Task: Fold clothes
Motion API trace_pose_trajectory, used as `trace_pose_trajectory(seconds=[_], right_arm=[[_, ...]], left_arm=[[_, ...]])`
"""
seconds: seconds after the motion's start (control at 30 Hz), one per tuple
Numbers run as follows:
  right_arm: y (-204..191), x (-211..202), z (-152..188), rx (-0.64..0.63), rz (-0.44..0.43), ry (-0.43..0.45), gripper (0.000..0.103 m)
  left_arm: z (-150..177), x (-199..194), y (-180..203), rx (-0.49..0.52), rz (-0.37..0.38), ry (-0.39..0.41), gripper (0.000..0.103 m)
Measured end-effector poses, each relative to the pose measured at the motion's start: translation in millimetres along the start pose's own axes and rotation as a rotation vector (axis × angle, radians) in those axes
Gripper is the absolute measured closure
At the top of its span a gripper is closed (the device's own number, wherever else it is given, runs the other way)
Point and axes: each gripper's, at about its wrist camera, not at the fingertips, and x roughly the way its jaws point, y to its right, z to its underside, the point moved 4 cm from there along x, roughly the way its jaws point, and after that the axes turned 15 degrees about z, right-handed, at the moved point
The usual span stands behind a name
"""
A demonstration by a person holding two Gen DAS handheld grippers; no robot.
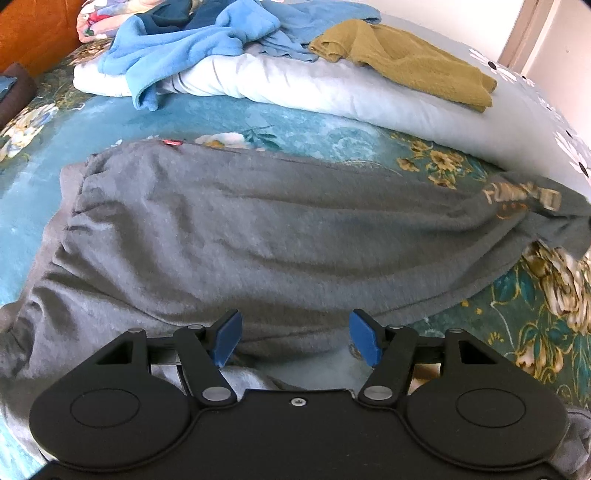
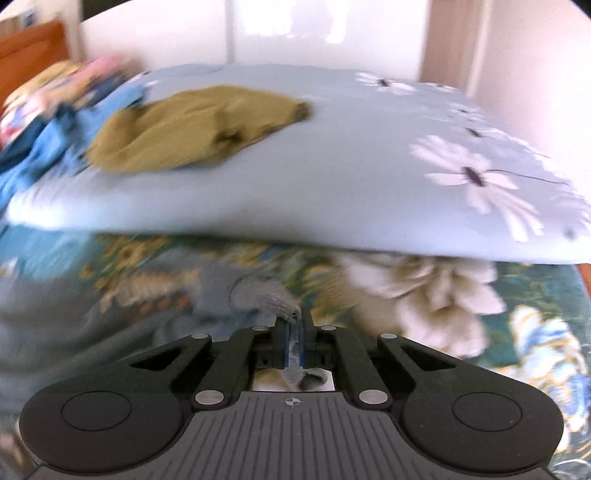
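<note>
A grey sweatshirt (image 1: 258,229) lies spread across the middle of the bed (image 1: 303,133), on a teal bedspread patterned with pale and gold flowers. The left gripper (image 1: 295,341) hovers low over the near hem of it, its blue-padded fingers (image 1: 226,338) spread wide apart with nothing between them; the grey cloth lies under and just ahead of the pads, and whether they touch it I cannot tell. Off toward the right side of the bed, the right gripper (image 2: 293,345) has its fingers pressed together on a bunched fold of the same grey sweatshirt (image 2: 258,295), a ribbed bit of fabric poking out past the tips and a scrap of it showing behind them. That wrist view is smeared with motion blur, so the bedspread flowers around it are soft. From the left wrist view, the sweatshirt's far right end (image 1: 546,206) is pulled up into a raised, rumpled peak. Toward the far edge of the bed a pale blue duvet (image 1: 332,96) with white daisies sits heaped. An olive-yellow garment (image 1: 402,59) lies crumpled on top of it, and beside that, toward the far left corner, a bright blue fleece (image 1: 192,40) is piled with darker blue cloth. An orange-brown headboard (image 1: 33,29) stands past that corner.
</note>
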Motion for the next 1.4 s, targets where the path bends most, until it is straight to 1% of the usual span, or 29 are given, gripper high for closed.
trace_pose_trajectory(seconds=[0.13, 0.2, 0.3, 0.43, 0.53, 0.57, 0.63, 0.67, 0.7, 0.73, 0.77, 0.83, 0.93, 1.0, 1.1, 1.23, 1.33, 1.4], right_arm=[[22, 26, -14, 0.022, 0.054, -0.023, 0.100], [24, 40, -19, 0.021, 0.079, -0.035, 0.100], [16, 67, -20, -0.012, 0.102, -0.075, 0.099], [-3, 97, -11, -0.097, 0.122, -0.124, 0.098], [-9, 106, -7, -0.118, 0.123, -0.140, 0.097], [-8, 103, -8, -0.117, 0.113, -0.135, 0.096], [-5, 96, -9, -0.113, 0.091, -0.123, 0.088], [0, 89, -11, -0.096, 0.077, -0.110, 0.079], [5, 82, -12, -0.077, 0.062, -0.095, 0.069], [9, 77, -15, -0.056, 0.044, -0.087, 0.066], [17, 71, -14, -0.023, 0.033, -0.083, 0.066], [34, 68, -8, 0.073, 0.007, -0.123, 0.066], [52, 74, 8, 0.254, -0.075, -0.212, 0.066], [53, 81, 18, 0.352, -0.099, -0.254, 0.066], [55, 92, 31, 0.498, -0.134, -0.316, 0.065], [50, 102, 42, 0.593, -0.141, -0.337, 0.065], [51, 104, 42, 0.629, -0.143, -0.315, 0.073], [52, 104, 42, 0.658, -0.156, -0.304, 0.094]], left_arm=[[-2, 3, -7, -0.014, -0.015, -0.005, 0.040], [-2, 4, -10, -0.014, -0.021, -0.010, 0.040], [-2, 6, -13, -0.006, -0.031, -0.021, 0.040], [-2, 9, -16, 0.008, -0.042, -0.029, 0.040], [-3, 13, -18, -0.001, -0.044, -0.030, 0.040], [-4, 14, -17, -0.006, -0.044, -0.028, 0.040], [-5, 15, -17, -0.010, -0.040, -0.024, 0.040], [-6, 15, -16, -0.009, -0.038, -0.020, 0.040], [-7, 15, -15, -0.007, -0.035, -0.017, 0.040], [-8, 16, -14, -0.003, -0.034, -0.011, 0.040], [-9, 16, -13, 0.002, -0.032, -0.005, 0.040], [-12, 16, -13, 0.006, -0.042, 0.014, 0.040], [-16, 16, -15, -0.013, -0.052, 0.034, 0.040], [-16, 17, -15, -0.022, -0.050, 0.029, 0.039], [-15, 18, -13, -0.001, -0.050, 0.017, 0.039], [-10, 18, -13, 0.009, -0.055, 0.005, 0.039], [-8, 17, -16, -0.002, -0.058, 0.003, 0.039], [-8, 17, -17, -0.006, -0.059, 0.005, 0.039]])
